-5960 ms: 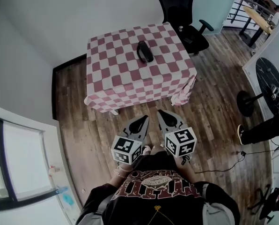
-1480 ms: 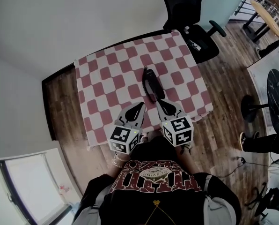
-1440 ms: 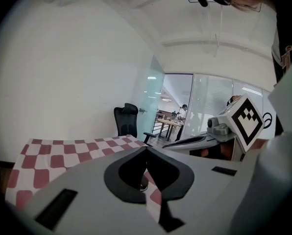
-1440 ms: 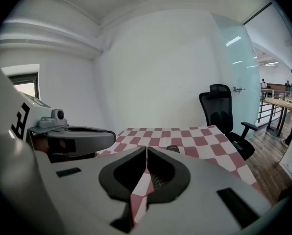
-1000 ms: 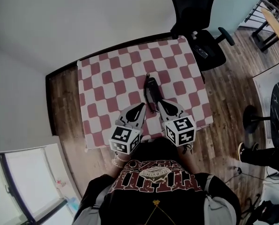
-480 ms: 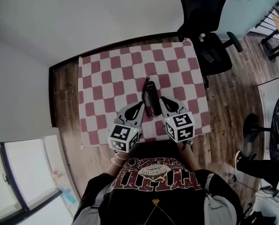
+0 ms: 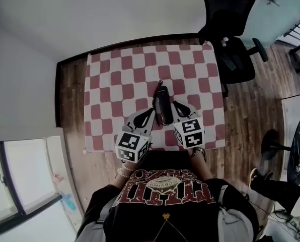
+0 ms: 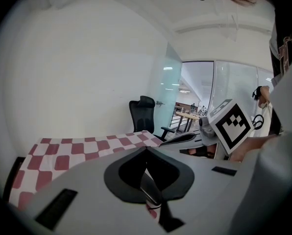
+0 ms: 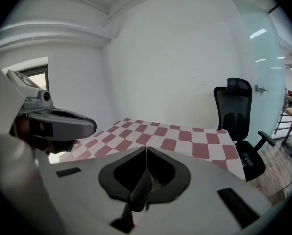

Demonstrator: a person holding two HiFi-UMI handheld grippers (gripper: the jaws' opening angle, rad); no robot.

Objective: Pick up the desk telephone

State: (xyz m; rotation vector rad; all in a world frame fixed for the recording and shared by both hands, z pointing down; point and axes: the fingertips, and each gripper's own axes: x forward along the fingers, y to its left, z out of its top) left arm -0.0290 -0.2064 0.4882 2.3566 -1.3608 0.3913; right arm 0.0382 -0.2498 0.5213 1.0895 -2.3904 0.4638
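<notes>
On the worktop [image 7: 115,84], phone [image 7: 163,106] is lying between left hand-held gripper [image 7: 149,113] and right hand-held gripper [image 7: 176,106], both sitting jaws-together, empty. Risk: closed tips shoving phone aside, not gripping.

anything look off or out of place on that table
Nothing stands out. The desk telephone lies flat on the checkered tablecloth, between the left gripper and the right gripper, both shut and empty. The cloth looks smooth, with no spill or damage visible.
</notes>
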